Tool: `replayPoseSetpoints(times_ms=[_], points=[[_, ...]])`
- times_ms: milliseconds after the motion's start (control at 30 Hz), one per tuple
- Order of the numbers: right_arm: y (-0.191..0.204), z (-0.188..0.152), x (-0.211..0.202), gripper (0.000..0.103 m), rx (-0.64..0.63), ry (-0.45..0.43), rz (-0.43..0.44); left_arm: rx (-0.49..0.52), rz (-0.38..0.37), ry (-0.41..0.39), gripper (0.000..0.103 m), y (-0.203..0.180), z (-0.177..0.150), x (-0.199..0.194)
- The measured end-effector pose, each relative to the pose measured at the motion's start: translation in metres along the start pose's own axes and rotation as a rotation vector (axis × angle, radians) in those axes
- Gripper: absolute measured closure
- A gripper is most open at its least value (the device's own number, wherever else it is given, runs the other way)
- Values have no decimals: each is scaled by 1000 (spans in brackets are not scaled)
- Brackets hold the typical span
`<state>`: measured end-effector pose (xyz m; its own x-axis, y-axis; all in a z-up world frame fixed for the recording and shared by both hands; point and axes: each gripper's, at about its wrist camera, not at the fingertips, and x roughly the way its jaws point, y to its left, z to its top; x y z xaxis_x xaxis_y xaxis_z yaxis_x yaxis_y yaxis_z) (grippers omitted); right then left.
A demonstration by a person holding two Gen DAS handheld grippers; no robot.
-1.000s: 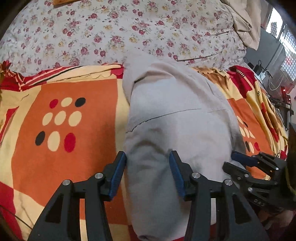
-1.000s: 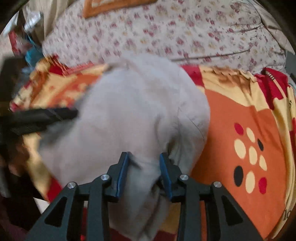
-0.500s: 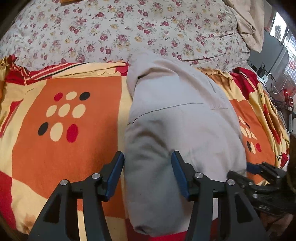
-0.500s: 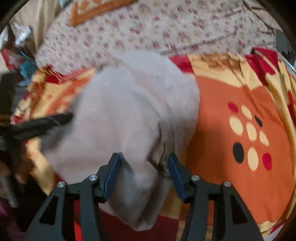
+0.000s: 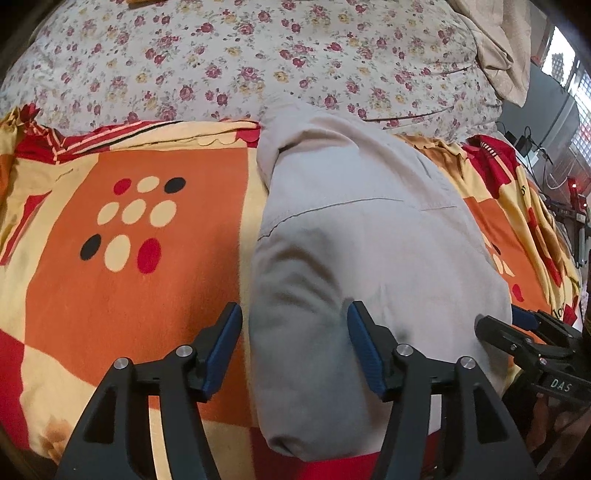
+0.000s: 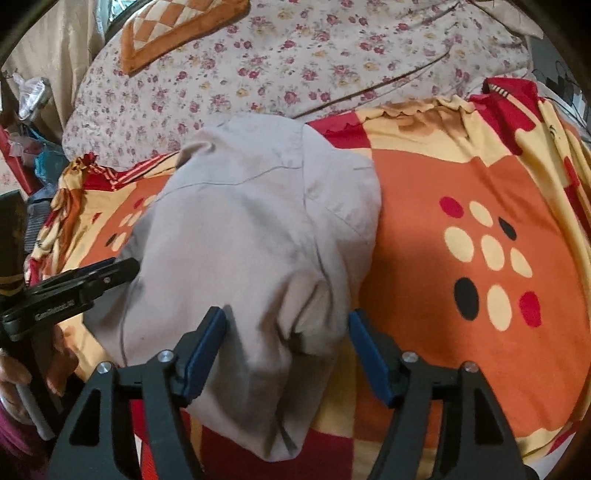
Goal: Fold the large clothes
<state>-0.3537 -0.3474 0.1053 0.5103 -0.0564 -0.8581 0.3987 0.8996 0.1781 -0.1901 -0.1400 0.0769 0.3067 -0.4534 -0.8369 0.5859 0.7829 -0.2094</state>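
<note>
A light grey garment (image 5: 362,240) lies folded in a long strip on the orange, red and yellow bedspread (image 5: 129,295), running from the near edge toward the floral quilt. My left gripper (image 5: 293,347) is open, its jaws standing apart either side of the garment's near left edge. In the right wrist view the same garment (image 6: 251,236) lies ahead, and my right gripper (image 6: 288,350) is open around its near right corner, not pinching it. Each gripper shows at the edge of the other's view.
A floral quilt (image 5: 258,55) covers the far part of the bed. An orange checked cushion (image 6: 173,29) lies on it. Beige cloth (image 5: 498,48) hangs at the far right, with cables and devices (image 5: 561,206) beyond the bed's right edge. Clutter (image 6: 29,147) sits at the left.
My right gripper has opened from nearly shut on the garment's corner and let it go. Both grippers have drawn back slightly toward the near edge.
</note>
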Motion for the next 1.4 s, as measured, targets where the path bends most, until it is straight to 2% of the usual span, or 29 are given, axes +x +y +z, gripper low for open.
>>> replayPoseSetpoints(times_ms=[267, 933, 1067, 1200, 1400], points=[[-4, 7, 9, 24, 20, 10, 2, -38, -15, 12, 37, 8, -1, 6], [-5, 14, 25, 14, 23, 34, -23, -58, -29, 36, 29, 10, 0, 13], [-4, 17, 28, 13, 12, 37, -21, -78, -66, 56, 28, 14, 3, 17], [-3, 21, 33, 11, 0, 40, -10, -99, -138, 86, 28, 17, 7, 24], [-12, 36, 52, 8, 37, 67, 138, -124, -247, 142, 25, 20, 17, 39]])
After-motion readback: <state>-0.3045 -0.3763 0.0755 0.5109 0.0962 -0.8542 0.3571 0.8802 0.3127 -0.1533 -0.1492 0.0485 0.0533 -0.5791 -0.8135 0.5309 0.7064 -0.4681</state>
